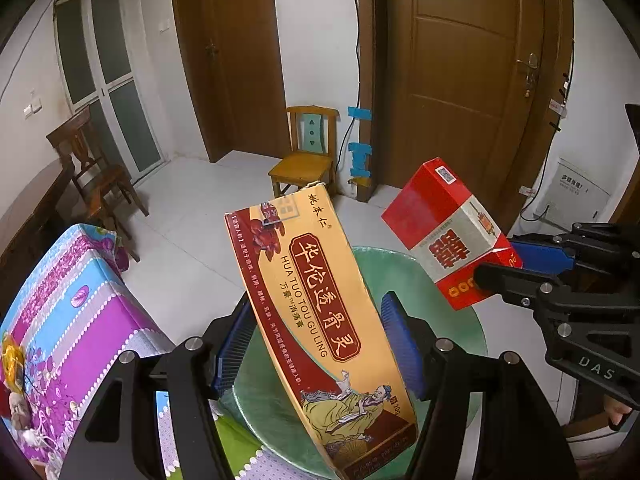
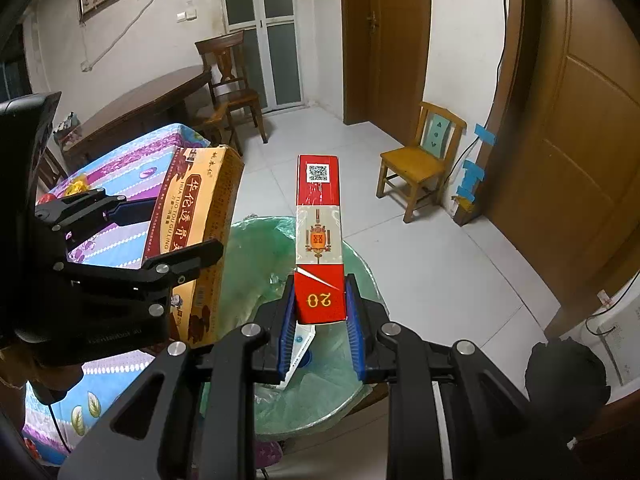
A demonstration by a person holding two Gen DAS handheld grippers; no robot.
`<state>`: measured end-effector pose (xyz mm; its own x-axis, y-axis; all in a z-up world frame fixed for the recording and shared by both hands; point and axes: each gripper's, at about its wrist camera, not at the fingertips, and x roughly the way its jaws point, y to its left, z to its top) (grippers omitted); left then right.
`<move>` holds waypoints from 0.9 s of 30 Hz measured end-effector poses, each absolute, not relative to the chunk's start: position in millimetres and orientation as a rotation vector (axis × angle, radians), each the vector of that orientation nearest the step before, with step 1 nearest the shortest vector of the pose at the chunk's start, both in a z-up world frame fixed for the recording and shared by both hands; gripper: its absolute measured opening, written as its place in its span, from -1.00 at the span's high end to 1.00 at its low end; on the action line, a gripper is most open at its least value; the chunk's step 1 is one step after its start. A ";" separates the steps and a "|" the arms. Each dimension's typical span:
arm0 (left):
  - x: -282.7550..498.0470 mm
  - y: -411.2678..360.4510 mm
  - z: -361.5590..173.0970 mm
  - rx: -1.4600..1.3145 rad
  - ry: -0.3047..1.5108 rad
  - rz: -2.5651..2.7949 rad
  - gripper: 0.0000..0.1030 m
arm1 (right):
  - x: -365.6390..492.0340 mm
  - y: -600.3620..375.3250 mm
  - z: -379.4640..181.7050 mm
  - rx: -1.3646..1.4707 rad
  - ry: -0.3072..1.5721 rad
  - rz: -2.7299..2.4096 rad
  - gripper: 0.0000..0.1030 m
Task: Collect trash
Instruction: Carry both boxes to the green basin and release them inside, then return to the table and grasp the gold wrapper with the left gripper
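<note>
- The left gripper (image 1: 316, 344) clamps a long orange and dark-red carton (image 1: 320, 320) between its blue pads; the jaws stand fairly wide because the carton fills the gap.
- The carton is printed with Chinese characters, the Latin letters "HUA TUO TOU GU LING" and a drawing of a robed figure. It is tilted, its far end leaning up and away.
- The right gripper (image 2: 321, 322) pinches a slim red and silver box (image 2: 319, 236) at its near end, with the jaws narrow and the pads pressed against both sides.
- The red box points forward from the fingers. It shows a QR code at the far end, a red lantern emblem on its silver middle band, and the number 20 near the pads.
- Both boxes are held in the air above a round bin lined with a green plastic bag (image 2: 320, 400), the carton on the left side and the red box on the right.
- Inside the bag, just below the right gripper's pads, lies a small white and blue packet (image 2: 301, 350).
- Beside the bin on the left stands a table covered by a purple, blue and white floral cloth (image 1: 80, 312).
- Farther back are a white tiled floor (image 2: 360, 152), a small yellow wooden chair (image 2: 420, 160) against the wall and a dark wooden chair (image 2: 232, 76) by a round table.
</note>
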<state>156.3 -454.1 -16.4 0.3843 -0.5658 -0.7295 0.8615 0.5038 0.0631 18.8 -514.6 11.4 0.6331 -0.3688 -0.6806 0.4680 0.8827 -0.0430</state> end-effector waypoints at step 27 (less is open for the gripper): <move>186.6 -445.0 -35.3 0.453 0.786 -0.910 -0.43 | 25.6 -525.9 -8.0 0.178 0.771 -0.466 0.26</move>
